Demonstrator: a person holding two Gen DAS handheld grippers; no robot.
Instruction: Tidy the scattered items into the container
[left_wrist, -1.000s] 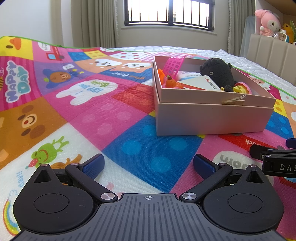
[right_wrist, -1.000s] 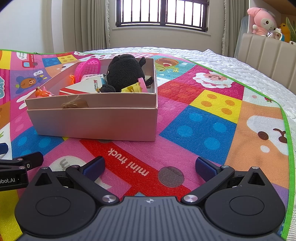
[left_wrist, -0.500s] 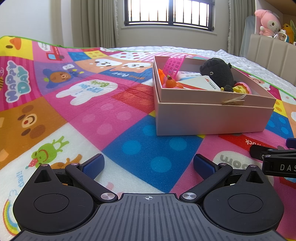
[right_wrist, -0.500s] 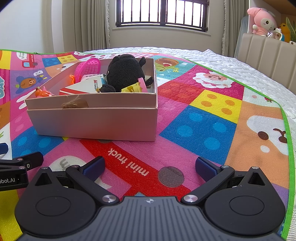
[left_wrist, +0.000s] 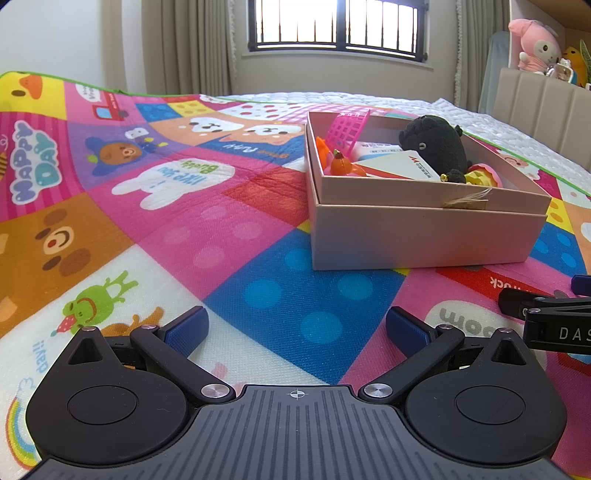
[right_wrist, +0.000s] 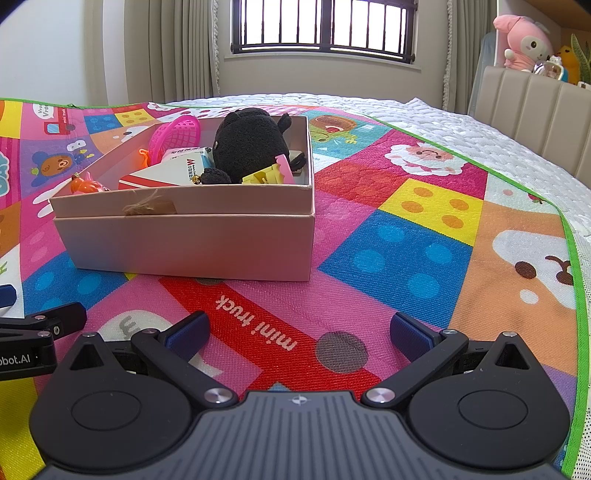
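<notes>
A beige cardboard box (left_wrist: 424, 236) stands on the colourful play mat, ahead and right of my left gripper (left_wrist: 297, 326). It also shows in the right wrist view (right_wrist: 192, 243), ahead and left of my right gripper (right_wrist: 299, 330). Inside lie a black plush toy (right_wrist: 251, 146), a pink mesh racket (right_wrist: 177, 134), a white and red carton (right_wrist: 173, 171), an orange toy (left_wrist: 341, 166) and a yellow and pink piece (right_wrist: 269, 173). Both grippers are open and empty, low over the mat, well short of the box.
The play mat (left_wrist: 155, 229) covers a bed with a white quilt (right_wrist: 498, 136) at its far and right edges. A padded headboard (right_wrist: 535, 103) with plush toys (right_wrist: 524, 42) stands at the right. A window (left_wrist: 336, 26) is at the back.
</notes>
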